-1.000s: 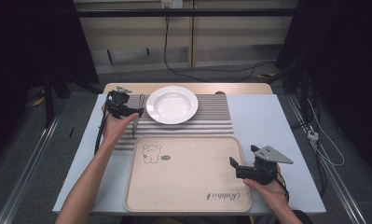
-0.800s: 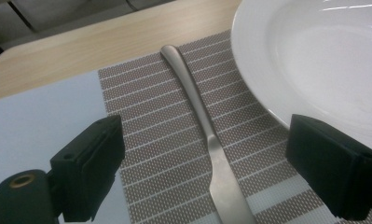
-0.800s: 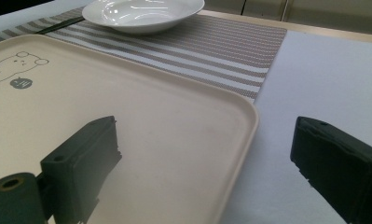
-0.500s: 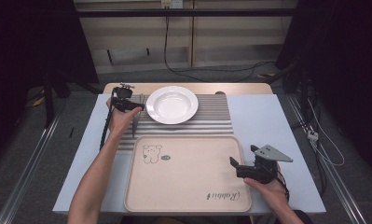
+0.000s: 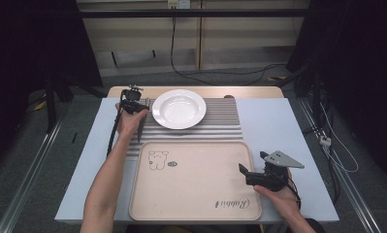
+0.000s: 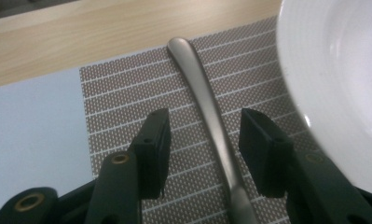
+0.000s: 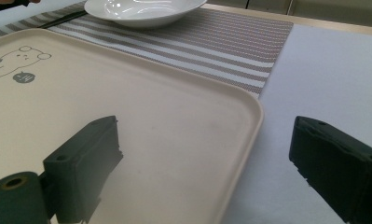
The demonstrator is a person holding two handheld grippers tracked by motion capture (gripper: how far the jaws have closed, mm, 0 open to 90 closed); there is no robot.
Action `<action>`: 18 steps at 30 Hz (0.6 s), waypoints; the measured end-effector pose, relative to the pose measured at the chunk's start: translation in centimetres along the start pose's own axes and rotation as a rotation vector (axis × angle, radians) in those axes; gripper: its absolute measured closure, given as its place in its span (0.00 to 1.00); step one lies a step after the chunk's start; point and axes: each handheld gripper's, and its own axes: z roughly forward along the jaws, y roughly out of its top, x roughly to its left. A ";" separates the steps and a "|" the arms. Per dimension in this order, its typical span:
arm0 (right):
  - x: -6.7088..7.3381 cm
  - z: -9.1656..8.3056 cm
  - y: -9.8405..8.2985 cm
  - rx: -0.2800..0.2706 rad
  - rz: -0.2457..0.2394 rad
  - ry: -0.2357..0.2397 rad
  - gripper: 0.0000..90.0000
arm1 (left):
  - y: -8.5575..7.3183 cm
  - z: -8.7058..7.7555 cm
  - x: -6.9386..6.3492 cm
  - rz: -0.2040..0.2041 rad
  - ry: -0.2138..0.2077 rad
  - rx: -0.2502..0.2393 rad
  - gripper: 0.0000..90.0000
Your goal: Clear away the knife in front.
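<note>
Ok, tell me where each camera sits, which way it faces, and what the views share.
High view: above the person's side, looking forward and down on the table; both forearms, left claw and right claw show.
Left gripper view: on the left claw, looking down at the metal handle on the striped mat; its jaws, just closing, straddle the handle without touching.
Right gripper view: on the right claw, low, facing across the tray; jaws wide open astride the tray's rim.
Shared: all three show the white plate and the mat.
</note>
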 end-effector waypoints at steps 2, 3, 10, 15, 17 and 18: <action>0.0 0.0 0.0 0.002 -0.003 0.001 0.09 | 0.0 0.3 0.0 -0.008 -0.020 0.007 0.64; 0.1 0.0 0.0 0.003 -0.002 0.003 0.09 | -0.1 0.4 0.0 -0.007 -0.025 0.017 0.64; 0.1 0.0 0.0 0.002 -0.006 0.003 0.09 | 0.2 0.3 0.1 -0.031 -0.083 0.046 0.84; 0.1 0.0 -0.1 0.009 -0.011 0.011 0.09 | 0.6 0.3 0.0 -0.036 -0.078 0.084 0.85; 0.1 0.0 -0.1 0.009 -0.010 0.010 0.09 | 0.7 0.2 0.0 -0.025 -0.083 0.107 0.87; 0.1 0.0 -0.1 0.010 -0.005 0.010 0.09 | 0.7 0.1 0.0 -0.026 -0.084 0.115 0.88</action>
